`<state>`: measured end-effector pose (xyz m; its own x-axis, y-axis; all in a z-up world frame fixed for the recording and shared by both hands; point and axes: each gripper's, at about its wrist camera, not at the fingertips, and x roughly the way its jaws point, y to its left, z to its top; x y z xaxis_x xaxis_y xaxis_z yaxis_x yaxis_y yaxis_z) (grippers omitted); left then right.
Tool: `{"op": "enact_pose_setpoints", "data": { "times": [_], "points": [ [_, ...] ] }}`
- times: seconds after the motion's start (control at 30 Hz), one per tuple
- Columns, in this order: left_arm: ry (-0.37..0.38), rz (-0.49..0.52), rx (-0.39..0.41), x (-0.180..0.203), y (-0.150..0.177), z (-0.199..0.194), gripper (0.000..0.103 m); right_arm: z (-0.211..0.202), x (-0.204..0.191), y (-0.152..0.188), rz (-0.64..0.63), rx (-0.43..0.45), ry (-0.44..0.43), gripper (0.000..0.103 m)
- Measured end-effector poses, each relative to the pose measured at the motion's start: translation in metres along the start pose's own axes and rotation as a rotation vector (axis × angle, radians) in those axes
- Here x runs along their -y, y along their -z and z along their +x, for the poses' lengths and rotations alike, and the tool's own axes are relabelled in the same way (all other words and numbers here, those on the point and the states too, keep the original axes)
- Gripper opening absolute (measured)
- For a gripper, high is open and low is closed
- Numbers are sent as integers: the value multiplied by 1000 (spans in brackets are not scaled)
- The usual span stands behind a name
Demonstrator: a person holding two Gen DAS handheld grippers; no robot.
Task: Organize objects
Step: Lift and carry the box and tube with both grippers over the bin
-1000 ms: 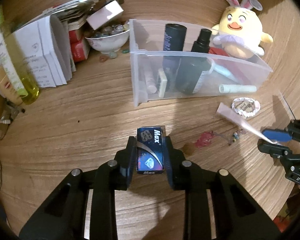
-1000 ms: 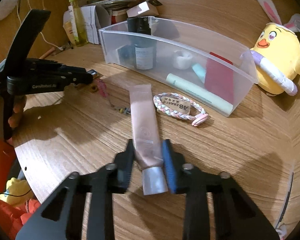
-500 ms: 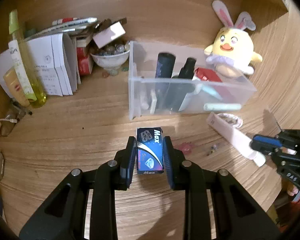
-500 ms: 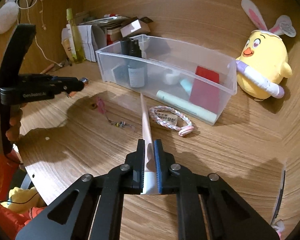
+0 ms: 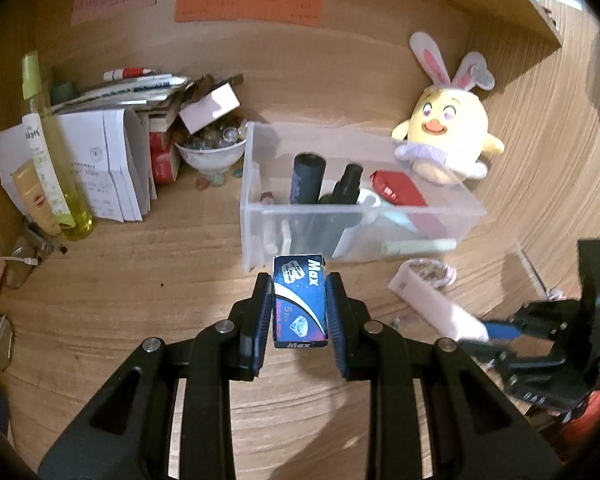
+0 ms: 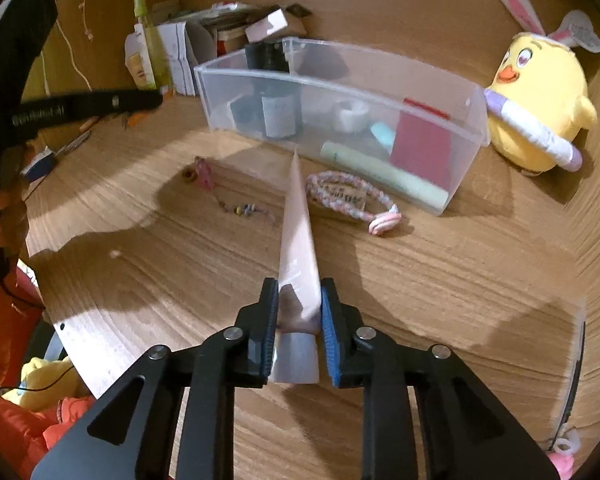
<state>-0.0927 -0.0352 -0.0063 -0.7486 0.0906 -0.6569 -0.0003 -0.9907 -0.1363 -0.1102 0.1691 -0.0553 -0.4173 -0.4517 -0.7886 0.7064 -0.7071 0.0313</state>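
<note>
My left gripper (image 5: 299, 304) is shut on a small blue "Max" box (image 5: 299, 300), held above the desk in front of the clear plastic bin (image 5: 260, 216). My right gripper (image 6: 299, 308) is shut on a pale pink tube (image 6: 298, 224) near its silver cap, the tube pointing toward the bin (image 6: 460, 128). In the left wrist view the right gripper (image 5: 496, 332) and tube (image 5: 432, 304) show at the right. The bin holds dark bottles (image 5: 306, 178), a red packet (image 5: 400, 190) and a green tube (image 5: 420, 246).
A yellow bunny-eared plush (image 5: 446, 136) sits behind the bin. A braided bracelet (image 6: 350, 198) and a beaded keychain (image 6: 204, 172) lie on the desk in front of the bin. Papers (image 5: 100, 160), a yellow bottle (image 5: 56, 168) and a bowl (image 5: 210, 156) crowd the back left.
Both grippers have lifted away from the desk with their objects. The right gripper closed on the pink tube and raised it; the left rose with the blue box.
</note>
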Motion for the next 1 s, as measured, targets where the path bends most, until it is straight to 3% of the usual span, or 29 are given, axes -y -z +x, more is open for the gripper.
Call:
{"op": "enact_pose_setpoints", "data": {
  "times": [0.13, 0.4, 1.0],
  "points": [
    [-5, 1, 22, 3, -7, -3, 27, 0, -6, 4, -21, 7, 9, 24],
    [1, -11, 65, 6, -26, -6, 27, -8, -6, 7, 2, 54, 23, 19],
    [-38, -59, 97, -7, -58, 6, 27, -83, 10, -29, 19, 302, 62, 18]
  ]
}}
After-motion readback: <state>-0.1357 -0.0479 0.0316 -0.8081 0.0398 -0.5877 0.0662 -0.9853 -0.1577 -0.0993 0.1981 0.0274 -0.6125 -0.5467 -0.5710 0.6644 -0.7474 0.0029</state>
